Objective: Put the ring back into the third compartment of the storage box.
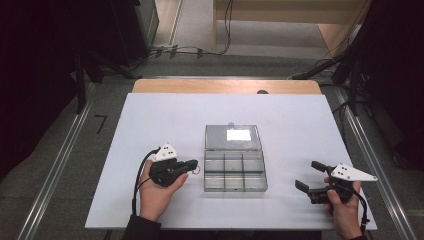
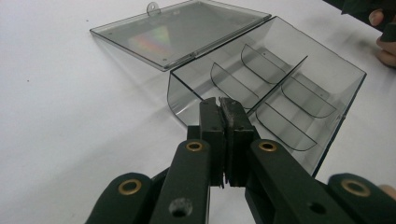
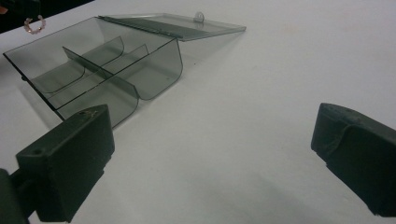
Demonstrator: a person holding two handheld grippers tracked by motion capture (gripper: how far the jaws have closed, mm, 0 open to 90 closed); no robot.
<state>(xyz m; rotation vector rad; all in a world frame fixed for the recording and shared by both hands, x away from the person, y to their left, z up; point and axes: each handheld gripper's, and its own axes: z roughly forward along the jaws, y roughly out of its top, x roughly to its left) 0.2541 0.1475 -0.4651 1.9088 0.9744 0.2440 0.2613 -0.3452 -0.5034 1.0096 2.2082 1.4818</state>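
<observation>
A clear plastic compartment box (image 1: 235, 189) stands open at the table's middle, its lid (image 1: 233, 137) lying flat behind it. My left gripper (image 1: 192, 163) is just left of the box's near-left corner, shut on a small pinkish ring (image 1: 197, 170) that dangles at its tip. In the left gripper view the jaws (image 2: 222, 101) are pressed together over the box wall (image 2: 187, 93), and the ring is hidden behind them. The ring (image 3: 33, 24) also appears far off beyond the box (image 3: 159, 65). My right gripper (image 1: 307, 174) (image 3: 215, 158) rests open over bare table to the right.
The box's compartments look empty. A white mat (image 1: 165, 115) covers the wooden table. Metal rails (image 1: 65, 150) run along both sides, and cables (image 1: 200, 50) lie on the floor beyond the far edge.
</observation>
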